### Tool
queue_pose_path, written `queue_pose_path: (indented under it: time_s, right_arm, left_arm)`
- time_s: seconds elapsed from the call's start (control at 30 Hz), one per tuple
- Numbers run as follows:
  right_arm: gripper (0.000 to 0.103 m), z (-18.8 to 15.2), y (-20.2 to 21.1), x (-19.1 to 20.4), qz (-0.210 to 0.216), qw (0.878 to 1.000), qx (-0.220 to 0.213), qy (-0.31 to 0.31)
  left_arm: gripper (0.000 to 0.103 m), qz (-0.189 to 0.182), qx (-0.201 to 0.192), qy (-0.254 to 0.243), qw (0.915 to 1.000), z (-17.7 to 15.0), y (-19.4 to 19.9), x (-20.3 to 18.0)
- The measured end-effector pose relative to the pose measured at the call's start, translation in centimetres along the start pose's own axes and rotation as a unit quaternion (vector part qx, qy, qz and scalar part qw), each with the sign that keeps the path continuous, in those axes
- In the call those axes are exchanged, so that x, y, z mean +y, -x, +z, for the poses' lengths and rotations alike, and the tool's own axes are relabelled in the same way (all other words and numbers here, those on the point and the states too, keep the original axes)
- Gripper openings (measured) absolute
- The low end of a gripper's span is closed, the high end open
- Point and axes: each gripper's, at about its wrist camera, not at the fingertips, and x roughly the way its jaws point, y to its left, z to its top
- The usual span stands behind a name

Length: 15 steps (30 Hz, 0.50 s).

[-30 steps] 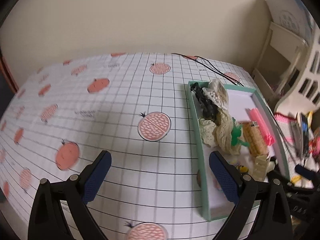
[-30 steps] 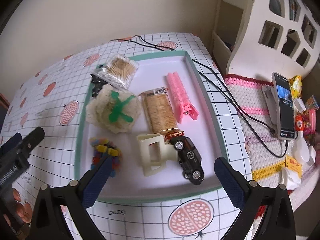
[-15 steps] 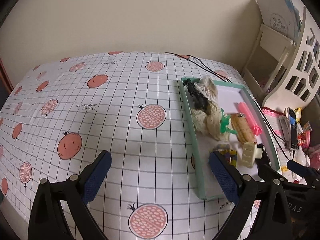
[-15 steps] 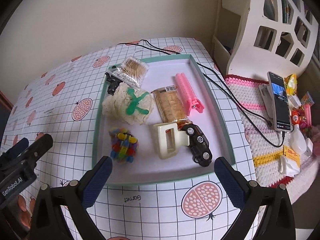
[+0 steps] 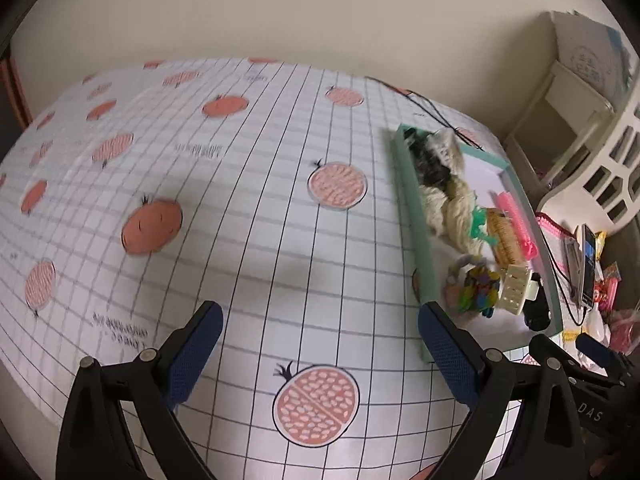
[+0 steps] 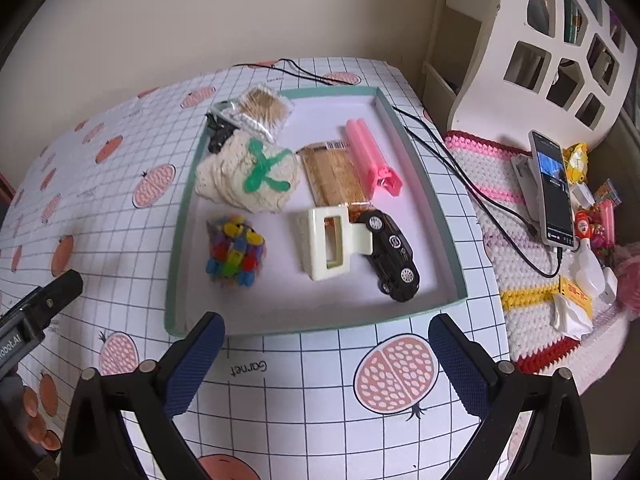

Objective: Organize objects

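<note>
- Objects for organizing are gathered in a shallow green-rimmed tray, which is set on the grid-and-pomegranate tablecloth toward the right side of the table.
- At the tray's far left corner a clear packet of toothpicks is seen lying partly over a black item whose nature cannot be made out.
- A cream knitted piece with a green cross-shaped clip on it is placed just in front of that packet.
- A biscuit packet and a pink clip are laid side by side in the middle of the tray.
- A cream hair claw is found touching a black toy car near the front right corner.
- A heap of small multicoloured clips is set apart at the front left.
- The right gripper is held in front of the tray's near rim, its fingers spread wide with nothing between them.
- The left gripper is held over bare tablecloth to the left of the tray, likewise spread wide and empty.
- A phone on a stand and a black cable are seen on a crocheted mat to the right of the tray.
</note>
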Motion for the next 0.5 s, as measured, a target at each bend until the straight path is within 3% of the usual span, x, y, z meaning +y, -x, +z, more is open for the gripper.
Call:
queue_pose_path:
  time_s: [0.5]
  right_arm:
    - [0.103,-1.5,-1.2,1.8,0.003,1.000,0.018,0.024]
  left_arm:
    - [0.098,0.029,0.028,-0.010,0.9991,-2.3,-2.0,0.3]
